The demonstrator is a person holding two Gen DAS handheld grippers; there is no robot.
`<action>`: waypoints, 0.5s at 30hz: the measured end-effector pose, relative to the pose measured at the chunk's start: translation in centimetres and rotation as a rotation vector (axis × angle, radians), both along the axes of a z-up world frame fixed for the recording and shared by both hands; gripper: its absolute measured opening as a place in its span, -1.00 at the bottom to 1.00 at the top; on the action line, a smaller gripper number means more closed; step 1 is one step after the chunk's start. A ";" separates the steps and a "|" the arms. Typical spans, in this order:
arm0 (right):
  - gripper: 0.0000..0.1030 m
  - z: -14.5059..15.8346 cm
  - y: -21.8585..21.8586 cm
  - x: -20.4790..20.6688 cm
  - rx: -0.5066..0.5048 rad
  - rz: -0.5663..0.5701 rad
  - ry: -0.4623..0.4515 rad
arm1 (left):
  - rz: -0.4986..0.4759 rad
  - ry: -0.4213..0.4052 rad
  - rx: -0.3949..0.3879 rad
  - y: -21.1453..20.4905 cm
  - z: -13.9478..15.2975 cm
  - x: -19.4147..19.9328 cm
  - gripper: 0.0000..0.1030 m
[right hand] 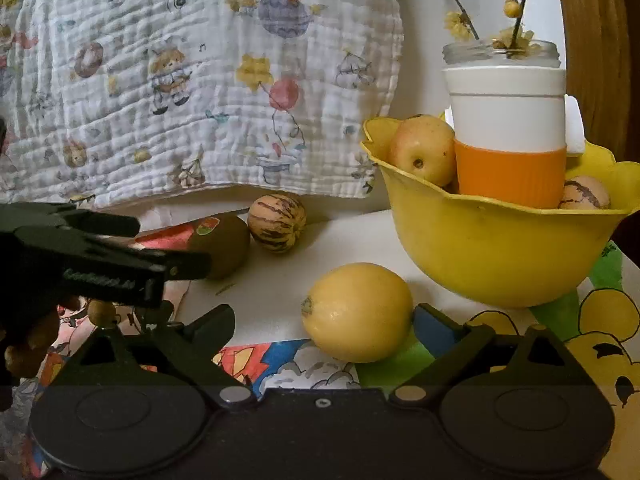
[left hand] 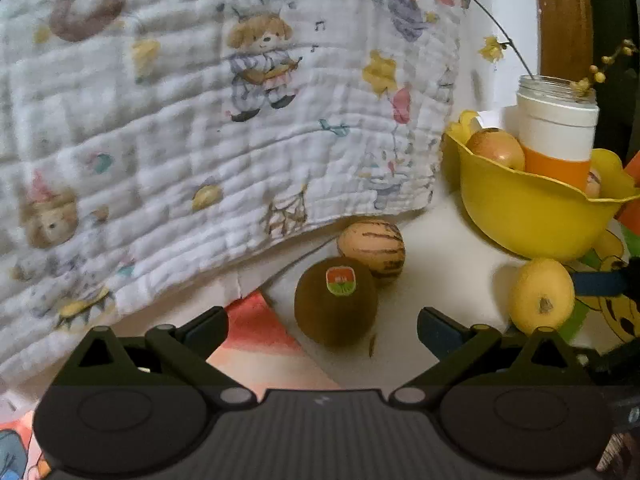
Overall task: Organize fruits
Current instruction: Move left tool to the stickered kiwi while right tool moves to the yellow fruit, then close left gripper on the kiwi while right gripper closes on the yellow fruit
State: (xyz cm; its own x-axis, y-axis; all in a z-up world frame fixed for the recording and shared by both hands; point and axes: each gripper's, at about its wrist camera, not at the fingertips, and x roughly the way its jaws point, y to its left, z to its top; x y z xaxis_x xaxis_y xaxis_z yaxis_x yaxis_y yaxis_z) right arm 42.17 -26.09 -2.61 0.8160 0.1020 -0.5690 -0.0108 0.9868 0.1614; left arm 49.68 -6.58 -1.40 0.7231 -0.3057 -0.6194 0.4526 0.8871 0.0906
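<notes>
Fruits: the yellow fruit (right hand: 357,312) lies between the wide-open, empty fingers of the right gripper (right hand: 324,330); close squarely across its middle. The left gripper (left hand: 322,326), equally open and empty, frames the kiwi (left hand: 336,301). On the table: three fruits loose; in the yellow bowl (right hand: 496,248) at least two, plus one cup (right hand: 508,136).

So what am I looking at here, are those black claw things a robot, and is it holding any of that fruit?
No robot: a person carries a two-finger gripper in each hand, each with a camera looking along its fingers. One picture is from the left gripper, the other from the right gripper. Both are open and hold nothing. The left one faces a kiwi with a striped melon behind it. The right one faces a yellow lemon. A yellow bowl already holds an apple and a cup.
</notes>
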 end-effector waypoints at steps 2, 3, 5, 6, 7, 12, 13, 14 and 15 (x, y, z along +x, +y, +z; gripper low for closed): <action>0.79 -0.1 0.0 0.3 0.002 -0.004 0.004 | 0.000 0.004 -0.009 -0.1 -0.2 0.6 0.99; 0.73 -0.2 0.0 0.4 0.004 -0.008 0.008 | 0.002 0.006 -0.014 -0.1 -0.3 0.9 0.99; 0.65 -0.4 0.1 0.6 0.004 -0.012 0.013 | 0.004 0.009 -0.026 -0.1 -0.5 1.4 0.95; 0.61 -0.5 0.2 0.7 0.001 -0.008 0.018 | 0.001 0.013 -0.031 -0.1 -0.6 1.7 0.94; 0.61 -0.5 0.3 0.7 -0.005 -0.002 0.021 | 0.000 0.016 -0.034 0.0 -0.7 1.9 0.91; 0.60 -0.5 0.4 0.8 -0.011 0.009 0.025 | 0.007 0.036 -0.035 0.0 -1.5 2.8 0.78; 0.61 -0.5 0.4 0.8 -0.009 0.010 0.027 | 0.007 0.038 -0.037 0.0 -1.6 2.9 0.75; 0.61 -0.5 0.3 0.8 -0.007 0.013 0.027 | 0.007 0.040 -0.039 0.0 -1.7 3.0 0.72; 0.61 -0.5 0.3 0.9 -0.005 0.017 0.033 | 0.007 0.042 -0.038 0.0 -1.7 3.2 0.69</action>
